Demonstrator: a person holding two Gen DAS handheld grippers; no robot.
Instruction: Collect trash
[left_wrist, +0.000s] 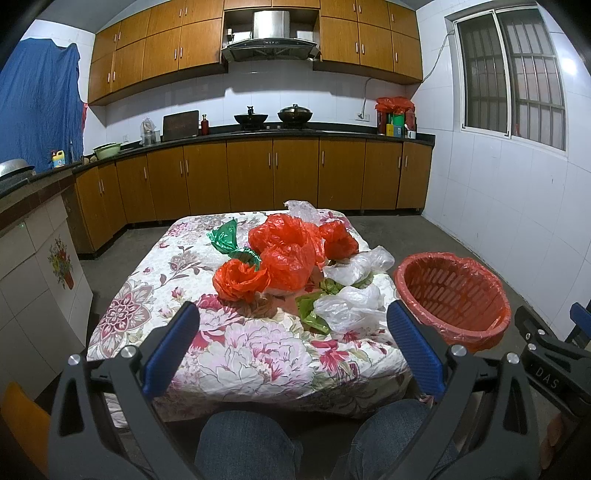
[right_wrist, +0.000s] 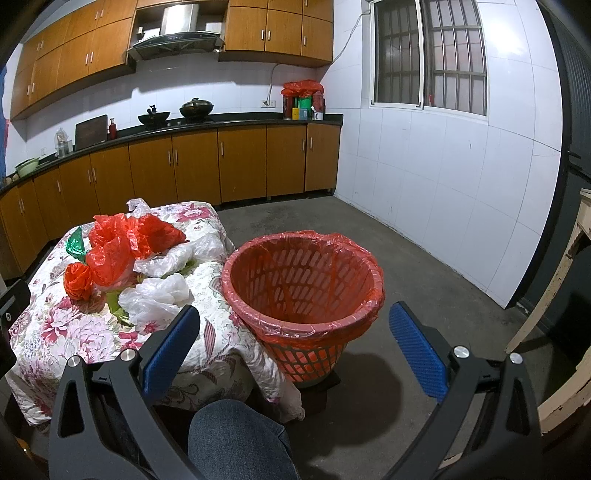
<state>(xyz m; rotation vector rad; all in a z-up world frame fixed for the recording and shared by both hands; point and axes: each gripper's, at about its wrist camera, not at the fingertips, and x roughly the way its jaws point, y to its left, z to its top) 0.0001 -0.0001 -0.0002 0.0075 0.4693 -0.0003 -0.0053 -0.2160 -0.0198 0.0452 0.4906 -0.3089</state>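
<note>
kitchen table (left_wrist: 207, 354) with crumpled bags (left_wrist: 284, 254), basket (right_wrist: 303, 291) beside; both claws agape, empty

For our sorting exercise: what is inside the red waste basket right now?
The basket holds only a thin red liner bag folded over its rim; no trash shows inside. Its very bottom is hidden by the near wall, so that part cannot be checked.
</note>
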